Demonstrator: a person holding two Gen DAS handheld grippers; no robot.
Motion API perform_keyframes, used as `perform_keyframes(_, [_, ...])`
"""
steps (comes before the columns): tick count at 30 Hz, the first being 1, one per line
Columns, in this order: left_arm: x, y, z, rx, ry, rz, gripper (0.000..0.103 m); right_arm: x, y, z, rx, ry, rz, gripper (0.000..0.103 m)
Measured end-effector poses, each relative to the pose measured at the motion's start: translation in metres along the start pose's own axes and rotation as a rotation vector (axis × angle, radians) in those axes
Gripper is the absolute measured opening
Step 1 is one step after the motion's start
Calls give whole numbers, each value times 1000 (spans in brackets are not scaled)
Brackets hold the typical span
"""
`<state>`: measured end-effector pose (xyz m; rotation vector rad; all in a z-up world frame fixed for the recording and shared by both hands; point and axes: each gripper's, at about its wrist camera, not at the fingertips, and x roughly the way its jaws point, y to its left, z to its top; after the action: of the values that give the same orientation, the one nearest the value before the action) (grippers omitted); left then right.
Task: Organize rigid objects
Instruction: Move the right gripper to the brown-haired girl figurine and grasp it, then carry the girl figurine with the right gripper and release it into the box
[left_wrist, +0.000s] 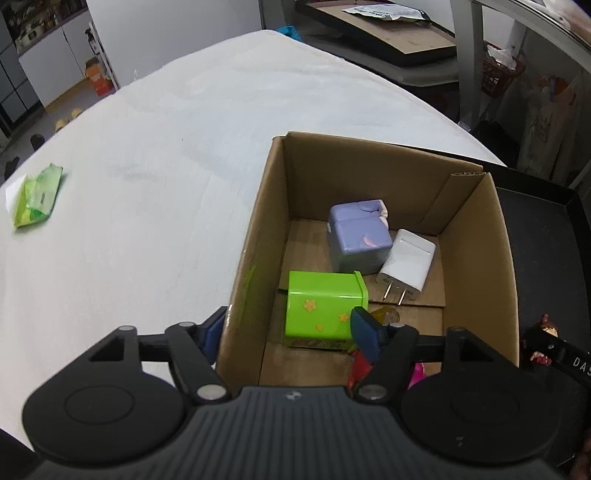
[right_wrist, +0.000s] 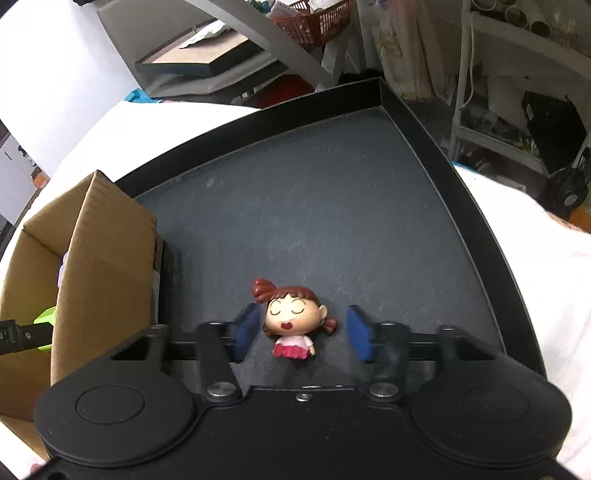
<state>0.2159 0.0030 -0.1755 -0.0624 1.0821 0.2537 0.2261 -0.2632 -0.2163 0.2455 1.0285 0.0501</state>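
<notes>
**Straddling the box wall, doll between right fingers**

Hovering my left gripper (left_wrist: 290, 332) over the cardboard box (left_wrist: 258, 229), fingers spread wide, one outside the left wall, one inside, gripping nothing. Only the left view shows the contents: green block (left_wrist: 321, 310), purple block (left_wrist: 356, 240), white charger (left_wrist: 406, 264), plus a green packet (left_wrist: 37, 195) on the white table (left_wrist: 166, 147). The right view shows what's barely visible there: the doll figure (right_wrist: 293, 321) lying on the black tray (right_wrist: 332, 206), between my right gripper's (right_wrist: 301, 332) spread blue pads (right_wrist: 358, 336). Left pad close; contact unclear. Box sits just beside the tray.
</notes>
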Motion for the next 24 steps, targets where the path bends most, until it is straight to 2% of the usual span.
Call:
perform_keyframes(8, [-2,-2,1,9,0,14,71,-3,-6,-1,6,-2,18,41])
perform_keyframes(24, [-10,18,-5,-28,-1,-53,71,-28,21,3,-70,-25,-20,41])
